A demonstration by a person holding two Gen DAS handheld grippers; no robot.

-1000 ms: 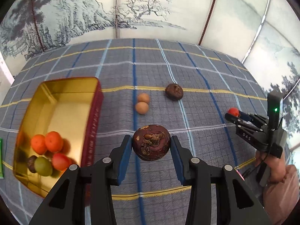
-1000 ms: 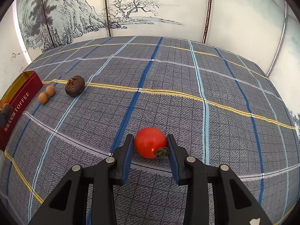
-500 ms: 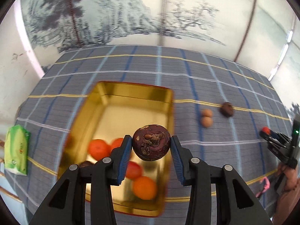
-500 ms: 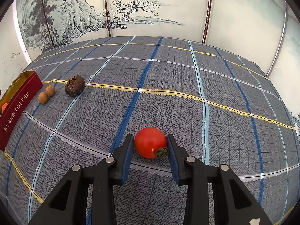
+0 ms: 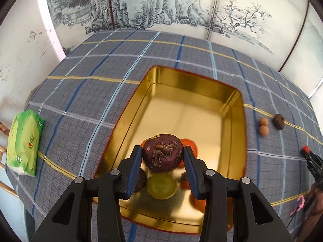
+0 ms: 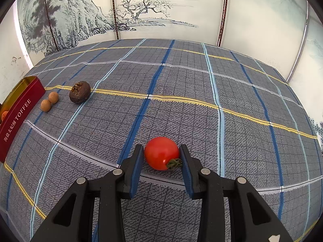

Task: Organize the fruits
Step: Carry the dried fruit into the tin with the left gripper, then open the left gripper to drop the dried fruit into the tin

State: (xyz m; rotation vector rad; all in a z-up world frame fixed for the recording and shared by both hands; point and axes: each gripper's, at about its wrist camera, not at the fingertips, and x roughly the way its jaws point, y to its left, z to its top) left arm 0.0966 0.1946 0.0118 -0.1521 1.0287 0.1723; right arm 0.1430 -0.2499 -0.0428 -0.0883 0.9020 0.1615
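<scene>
tin side: "TOFFEE", Chinese script | green packet: logo unreadable

Green tissue pack on plaid tablecloth — painted screen behind.

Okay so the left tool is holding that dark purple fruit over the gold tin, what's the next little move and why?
Probably lower the left tool a little and open it, letting the purple fruit drop into the gold tin. The fruit sits clamped between the pads right above the tin's near end, where the green fruit and orange ones already lie. Easing toward the bare gold floor first might avoid landing on them.
</scene>
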